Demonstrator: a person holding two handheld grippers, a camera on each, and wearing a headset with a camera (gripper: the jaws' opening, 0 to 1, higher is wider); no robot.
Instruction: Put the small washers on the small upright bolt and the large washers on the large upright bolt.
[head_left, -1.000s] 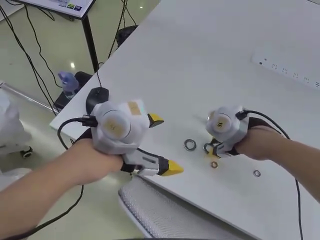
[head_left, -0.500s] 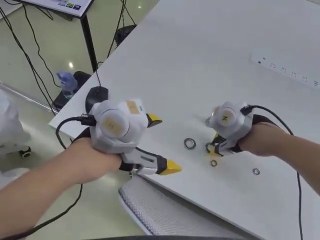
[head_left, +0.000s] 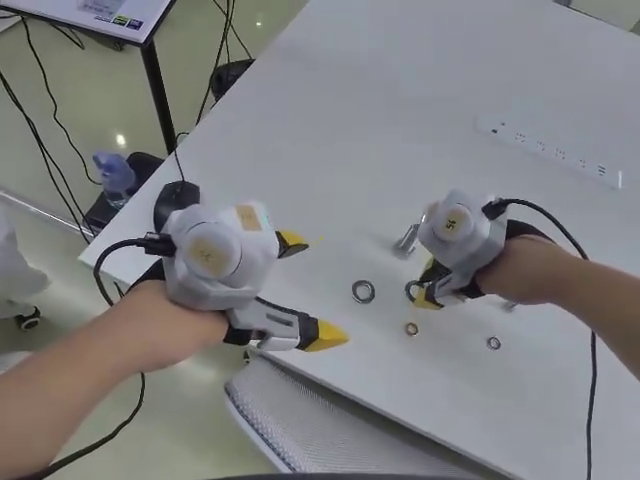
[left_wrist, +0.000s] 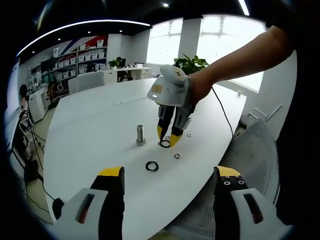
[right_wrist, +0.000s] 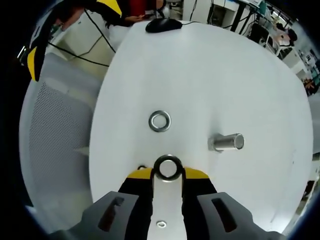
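I judge the job barely begun. My right gripper has its jaws pinched on the rim of a large steel ring washer, low over the white table; I cannot tell whether the ring has left the surface. A second large steel washer lies loose just beyond it. A small brass-coloured washer and a small silvery washer lie loose nearer me. The short steel bolt near the right gripper stands upright, long axis vertical, free end up. Its shaft looks bare, though its foot is too small to read. I cannot say whether it is the large or the small bolt. The gripped ring sits flat, hole facing up. My left gripper hangs at the table's near edge, jaws wide apart and empty.
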